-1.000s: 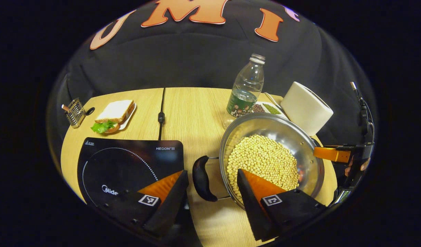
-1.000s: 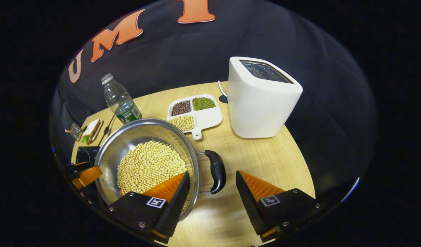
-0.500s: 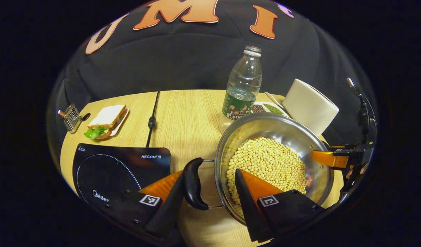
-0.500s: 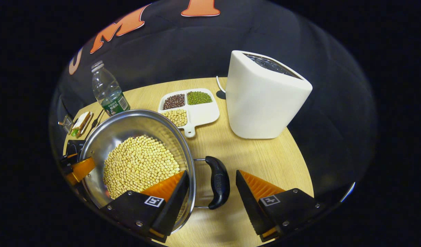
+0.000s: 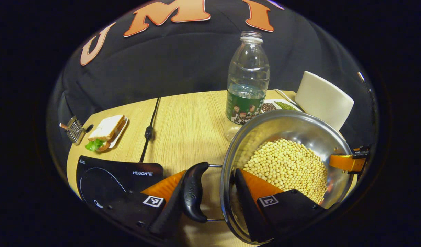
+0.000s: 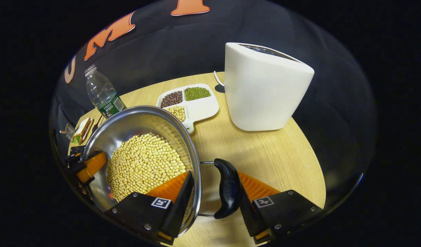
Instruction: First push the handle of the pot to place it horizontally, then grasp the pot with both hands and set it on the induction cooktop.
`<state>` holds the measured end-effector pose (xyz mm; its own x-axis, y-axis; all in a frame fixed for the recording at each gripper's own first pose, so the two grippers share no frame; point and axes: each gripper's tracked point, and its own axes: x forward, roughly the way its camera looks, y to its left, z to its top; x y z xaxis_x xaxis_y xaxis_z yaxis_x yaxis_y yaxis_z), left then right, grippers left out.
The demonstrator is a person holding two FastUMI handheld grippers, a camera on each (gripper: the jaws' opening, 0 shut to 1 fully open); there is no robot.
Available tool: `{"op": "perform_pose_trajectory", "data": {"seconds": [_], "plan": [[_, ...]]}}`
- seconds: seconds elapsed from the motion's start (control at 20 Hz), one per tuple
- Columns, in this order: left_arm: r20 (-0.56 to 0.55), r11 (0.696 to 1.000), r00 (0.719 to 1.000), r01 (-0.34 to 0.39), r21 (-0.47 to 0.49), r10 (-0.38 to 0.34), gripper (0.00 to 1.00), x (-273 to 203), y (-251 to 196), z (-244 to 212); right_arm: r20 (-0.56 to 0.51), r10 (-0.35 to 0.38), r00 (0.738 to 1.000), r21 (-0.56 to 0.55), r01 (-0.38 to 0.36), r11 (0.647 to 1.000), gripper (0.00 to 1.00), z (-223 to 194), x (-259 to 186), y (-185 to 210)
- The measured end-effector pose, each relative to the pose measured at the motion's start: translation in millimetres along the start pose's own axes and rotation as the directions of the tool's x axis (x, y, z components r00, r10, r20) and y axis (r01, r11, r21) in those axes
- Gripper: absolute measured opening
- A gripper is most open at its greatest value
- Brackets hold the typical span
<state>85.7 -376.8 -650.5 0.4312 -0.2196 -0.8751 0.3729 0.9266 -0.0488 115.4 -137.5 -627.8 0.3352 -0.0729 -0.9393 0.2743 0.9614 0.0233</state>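
Pot (image 5: 286, 161) full of soybeans sits on the table (image 5: 193, 116), with the cooktop (image 5: 117, 178) off at its 9 o'clock, so it's not on there yet. Both side handles look level now.

The left gripper (image 5: 210, 192) straddles the left handle (image 5: 193, 192) and the pot rim: outer finger touching the handle, inner one inside the wall, jaws partly closed. The right gripper (image 6: 214, 195) does the same on the right handle (image 6: 227, 188). Can't tell if either's actually clamped.

Makes sense to pinch both sides, I'd guess, since it looks heavy and would tip otherwise.
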Motion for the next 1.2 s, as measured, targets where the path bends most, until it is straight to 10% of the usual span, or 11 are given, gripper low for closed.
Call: {"op": "perform_pose_trajectory", "data": {"seconds": [1.2], "plan": [[0.111,0.996,0.990,-0.080,-0.051,0.085,0.78,-95,43,28,0.128,0.004,0.992,0.016,-0.007,1.000,0.64,16,-90,41]]}}
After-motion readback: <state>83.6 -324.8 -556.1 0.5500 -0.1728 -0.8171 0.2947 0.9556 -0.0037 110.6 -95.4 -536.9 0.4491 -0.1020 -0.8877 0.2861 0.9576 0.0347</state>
